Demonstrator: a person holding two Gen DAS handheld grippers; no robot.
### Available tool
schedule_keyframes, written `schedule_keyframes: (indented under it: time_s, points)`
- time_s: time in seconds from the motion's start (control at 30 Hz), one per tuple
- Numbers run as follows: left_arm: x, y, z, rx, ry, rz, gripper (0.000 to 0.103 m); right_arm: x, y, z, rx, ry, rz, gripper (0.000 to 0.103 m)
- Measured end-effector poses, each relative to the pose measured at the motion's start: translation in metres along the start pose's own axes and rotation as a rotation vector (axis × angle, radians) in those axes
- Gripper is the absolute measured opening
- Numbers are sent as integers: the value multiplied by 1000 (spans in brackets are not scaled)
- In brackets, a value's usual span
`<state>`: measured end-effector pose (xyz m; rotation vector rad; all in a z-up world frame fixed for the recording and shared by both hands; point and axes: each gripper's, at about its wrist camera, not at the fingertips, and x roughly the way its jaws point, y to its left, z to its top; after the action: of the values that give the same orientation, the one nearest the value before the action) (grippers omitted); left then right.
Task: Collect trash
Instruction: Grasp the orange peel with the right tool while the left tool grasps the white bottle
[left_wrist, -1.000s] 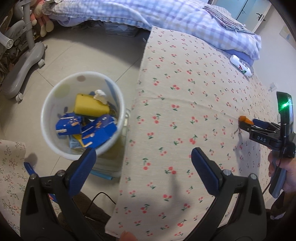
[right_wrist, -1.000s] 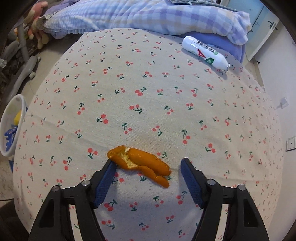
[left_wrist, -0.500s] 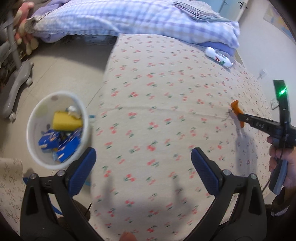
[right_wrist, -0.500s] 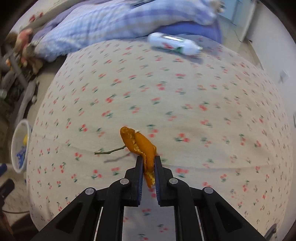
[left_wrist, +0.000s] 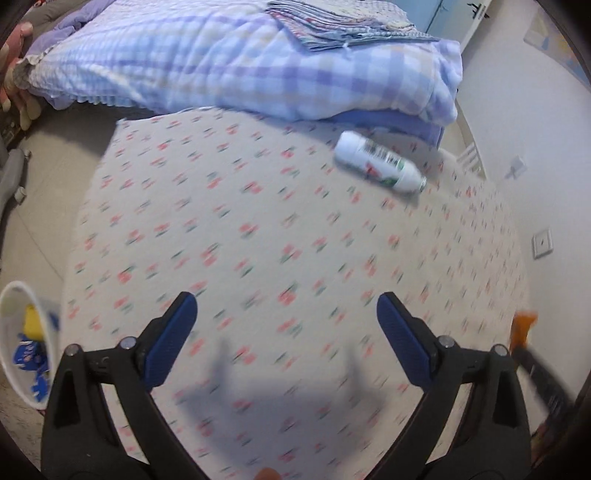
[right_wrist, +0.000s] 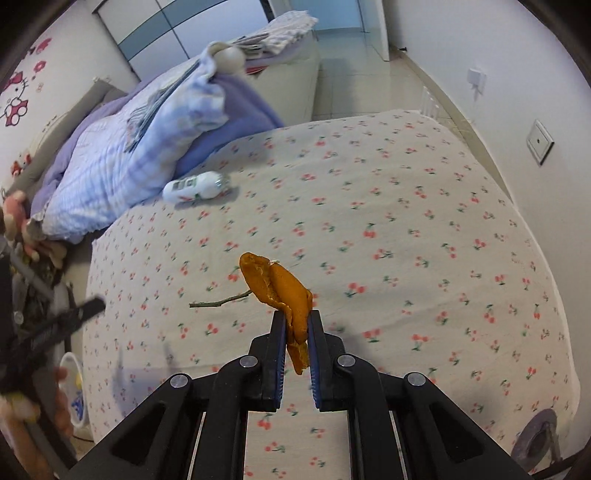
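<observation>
Down at eight o'clock in the left wrist view, cut by the frame edge: white bin, already holding blue and yellow scraps, far smaller and further off than a second ago. Mid-frame at six o'clock: left gripper, jaws wide, just beginning to close, nothing between them, only cherry-print sheet below. Up at one o'clock: white bottle lying on its side just beside the checked quilt, now much nearer than before. Over at four o'clock: a blurred orange scrap, the peel, at the frame edge.

Across in the right wrist view, at the centre: right gripper, clamped on orange peel, which a second ago lay flat on the sheet between spread jaws. Peel now lifted clear, so probably ready for carrying to the bin. Left behind at nine o'clock of the peel: thin twig on the sheet.

Hard to read: heavy motion blur on the sheet print; bottle label illegible; bin mostly out of frame.
</observation>
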<state>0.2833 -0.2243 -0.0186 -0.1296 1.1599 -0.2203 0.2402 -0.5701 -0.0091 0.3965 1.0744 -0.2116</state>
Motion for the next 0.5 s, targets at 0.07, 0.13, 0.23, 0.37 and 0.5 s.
schedule_keyframes:
  time_s: [0.07, 0.13, 0.23, 0.37, 0.5]
  points:
    - [17, -23, 22, -16, -9, -16, 95, -2, -10, 3, -1, -13, -28, 12]
    - [31, -42, 39, -33, -20, -18, 89, -2, -21, 6, 7, -16, -41, 12]
    - [51, -61, 61, -77, -27, -34, 88, 0, -32, 8, 10, -16, -58, 12]
    - [78, -83, 85, -151, -20, -42, 87, 8, -39, 10, -12, -8, -78, 12]
    - [102, -92, 96, -194, 5, 8, 85, 15, -47, 11, -15, 12, -85, 12]
